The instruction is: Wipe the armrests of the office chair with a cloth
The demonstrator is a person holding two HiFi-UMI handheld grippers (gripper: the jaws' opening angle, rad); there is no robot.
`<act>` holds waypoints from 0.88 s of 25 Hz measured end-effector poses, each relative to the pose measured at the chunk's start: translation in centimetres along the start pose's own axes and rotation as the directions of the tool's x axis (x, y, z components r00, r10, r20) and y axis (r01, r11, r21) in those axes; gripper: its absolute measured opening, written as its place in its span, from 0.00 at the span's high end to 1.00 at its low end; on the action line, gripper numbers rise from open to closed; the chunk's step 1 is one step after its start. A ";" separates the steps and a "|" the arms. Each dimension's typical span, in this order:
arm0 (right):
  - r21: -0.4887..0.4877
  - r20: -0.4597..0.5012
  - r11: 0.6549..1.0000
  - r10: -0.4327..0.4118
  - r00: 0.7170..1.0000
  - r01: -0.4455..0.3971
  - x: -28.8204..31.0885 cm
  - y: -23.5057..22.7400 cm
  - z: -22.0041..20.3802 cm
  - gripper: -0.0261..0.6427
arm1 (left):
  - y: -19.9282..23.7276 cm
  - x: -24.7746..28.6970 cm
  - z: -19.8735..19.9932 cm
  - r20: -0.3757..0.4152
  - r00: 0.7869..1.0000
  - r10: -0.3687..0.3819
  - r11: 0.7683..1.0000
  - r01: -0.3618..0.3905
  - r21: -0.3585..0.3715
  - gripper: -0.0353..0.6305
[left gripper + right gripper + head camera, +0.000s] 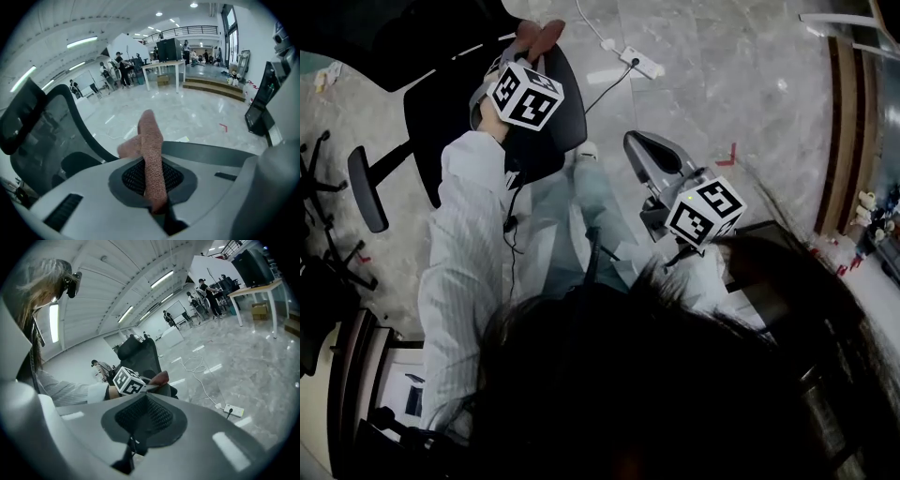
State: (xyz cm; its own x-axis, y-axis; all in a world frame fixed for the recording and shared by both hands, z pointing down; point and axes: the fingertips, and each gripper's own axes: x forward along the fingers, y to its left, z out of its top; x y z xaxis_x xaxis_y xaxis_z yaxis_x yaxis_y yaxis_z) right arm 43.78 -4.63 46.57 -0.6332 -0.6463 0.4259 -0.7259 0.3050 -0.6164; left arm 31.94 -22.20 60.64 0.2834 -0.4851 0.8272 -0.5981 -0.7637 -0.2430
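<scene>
Left gripper (149, 185) had its jaws pressed together on the pink cloth (150, 140). Only a narrow fold was pinched, and the rest stood up loose beyond the tips. Right gripper (143, 420) had its jaws together too, with nothing between them.

In the head view the left gripper hung over the seat of the office chair (567, 127), with the cloth past the seat's far edge and touching neither armrest. One armrest (367, 187) lay well off to the left. The other armrest (654, 155) sat just beside the right gripper. A power strip (639, 63) and its cable lay on the floor beyond the chair.

The main risk looked to be the thin grip. Dragging the cloth along an armrest pad could pull the fold out of the jaws, or let the loose end bunch up so the jaw tips scraped the pad rather than fabric. The chair would probably swivel or roll under a sideways push, unless the empty right gripper steadied it. A rolling base could also run onto the cable.
</scene>
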 end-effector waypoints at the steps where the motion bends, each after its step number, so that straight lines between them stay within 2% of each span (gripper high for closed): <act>1: 0.011 0.004 1.000 0.001 1.000 -0.001 0.1 -0.2 0.1 0.96 | -0.9 0.2 -0.3 -0.021 0.999 -0.029 0.999 0.029 0.013 0.91; 7: 0.012 0.017 0.999 0.030 0.999 -0.030 0.2 0.4 1.3 0.96 | -4.9 -1.8 -1.5 -0.113 0.980 -0.163 0.980 0.174 0.098 0.91; 12: 0.002 0.050 0.999 0.037 0.998 -0.037 -0.6 0.3 2.7 0.96 | -8.6 -4.3 -2.6 -0.135 0.971 -0.197 0.964 0.217 0.154 0.91; 16: -0.002 0.061 0.999 0.037 0.997 -0.037 -1.7 -0.3 3.6 0.96 | -12.0 -6.8 -3.6 -0.181 0.951 -0.249 0.936 0.285 0.206 0.91; 18: -0.002 0.066 0.999 0.039 0.997 -0.039 -2.2 -0.4 4.3 0.96 | -13.3 -7.9 -4.2 -0.202 0.944 -0.262 0.930 0.303 0.210 0.91; 22: -0.012 0.069 0.998 0.058 0.996 -0.057 -2.8 0.2 5.1 0.96 | -15.5 -9.8 -5.1 -0.221 0.932 -0.287 0.929 0.327 0.172 0.91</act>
State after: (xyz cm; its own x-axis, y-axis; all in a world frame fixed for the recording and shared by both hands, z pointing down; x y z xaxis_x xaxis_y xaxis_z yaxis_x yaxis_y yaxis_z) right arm 46.76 -6.32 41.84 -0.6544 -0.6741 0.3427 -0.6917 0.3503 -0.6316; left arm 34.59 -3.45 58.88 0.2702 -0.1384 0.9528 -0.3343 -0.9415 -0.0420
